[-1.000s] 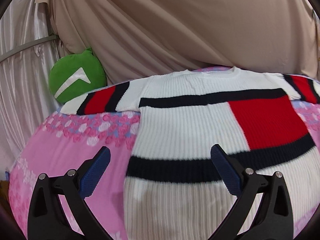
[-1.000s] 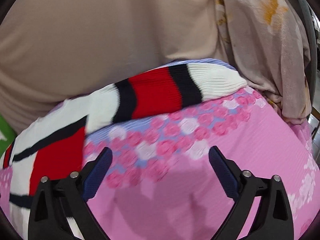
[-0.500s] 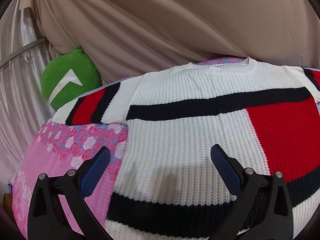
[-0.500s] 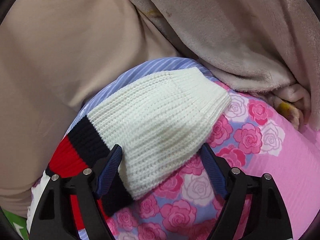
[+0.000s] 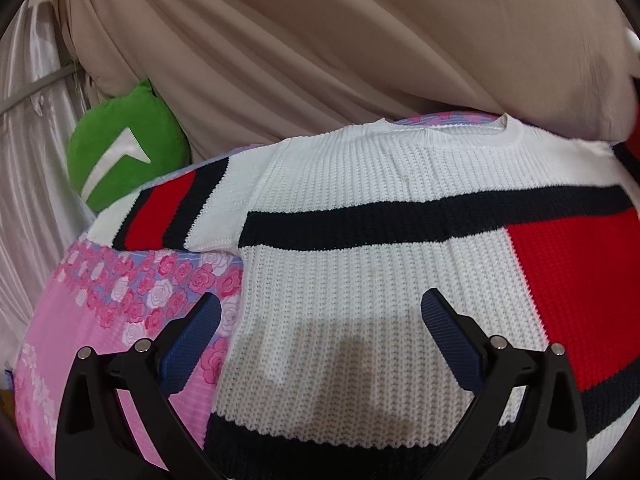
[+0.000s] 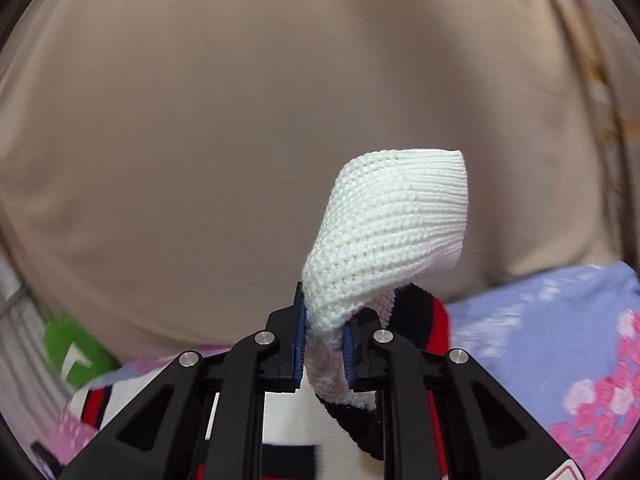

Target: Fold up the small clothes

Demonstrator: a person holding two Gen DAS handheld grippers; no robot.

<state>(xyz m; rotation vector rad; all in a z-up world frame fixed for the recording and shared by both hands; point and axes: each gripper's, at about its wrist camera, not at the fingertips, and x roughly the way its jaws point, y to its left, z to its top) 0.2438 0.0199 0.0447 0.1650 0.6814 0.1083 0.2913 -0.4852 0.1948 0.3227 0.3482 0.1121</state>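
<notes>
**Sleeve cuff pinched and lifted, body of sweater flat on the bed**

Knitwear first: the white ribbed-knit sweater with navy bands and red blocks lies spread face up on a bed covered by a pink sheet printed with roses. Its neckline sits at the bed's far edge, against a hanging beige cloth backdrop. One short sleeve, banded in red and navy, stretches out flat toward the far left corner of the bed, where a green plush cushion with a white chevron mark rests just beyond the sheet.

The left gripper hovers low over the lower part of the sweater with its jaws spread wide and nothing between them. One blue pad stands over the rose print just beside the sweater's side edge; the other stands over the white knit. A soft shadow falls on the knit between them.

The right gripper has just been closing its jaws, and they are now clenched on the sweater's other sleeve near its white cuff. The cuff stands up above the pads, curled, with the navy and red bands of the sleeve bunched behind and below the grip. It is raised clear of the sheet, seen against the beige backdrop.
</notes>
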